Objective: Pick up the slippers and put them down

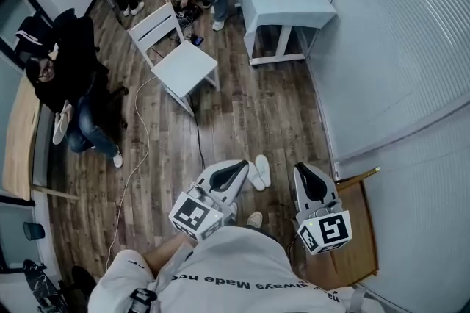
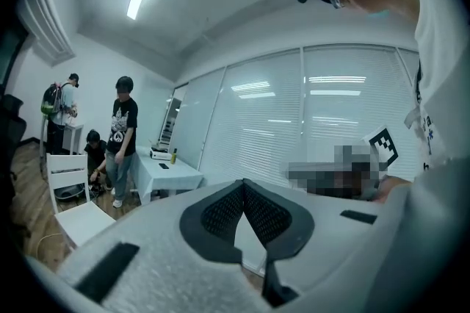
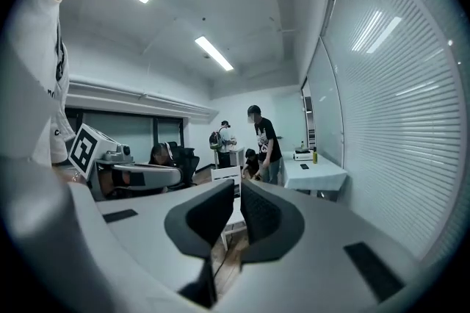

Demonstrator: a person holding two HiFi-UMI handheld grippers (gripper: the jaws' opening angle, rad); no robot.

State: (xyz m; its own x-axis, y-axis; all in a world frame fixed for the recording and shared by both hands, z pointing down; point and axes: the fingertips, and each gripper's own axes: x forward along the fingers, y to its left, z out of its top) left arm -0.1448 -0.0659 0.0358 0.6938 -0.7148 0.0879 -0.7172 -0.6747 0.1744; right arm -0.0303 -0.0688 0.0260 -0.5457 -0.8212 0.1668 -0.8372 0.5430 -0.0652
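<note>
White slippers (image 1: 259,172) together on wooden floor (image 1: 279,109)

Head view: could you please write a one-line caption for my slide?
Left gripper and right gripper, both shut and empty, held above white slippers on the wooden floor.

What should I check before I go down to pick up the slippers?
1. Slippers found: the white slippers lie side by side on the wooden floor, seen in the head view. Ok.
2. Left gripper empty: jaws together, nothing between them. Ok.
3. Right gripper empty: jaws all but together, nothing between them. Ok.
4. Jaws open for a grab: both are shut. Not ok.
5. Grippers aimed at the slippers: both gripper views look across the room and show no slippers. Not ok.
6. Floor beside the slippers: a black cable runs to their left, apart from them. Ok.
</note>
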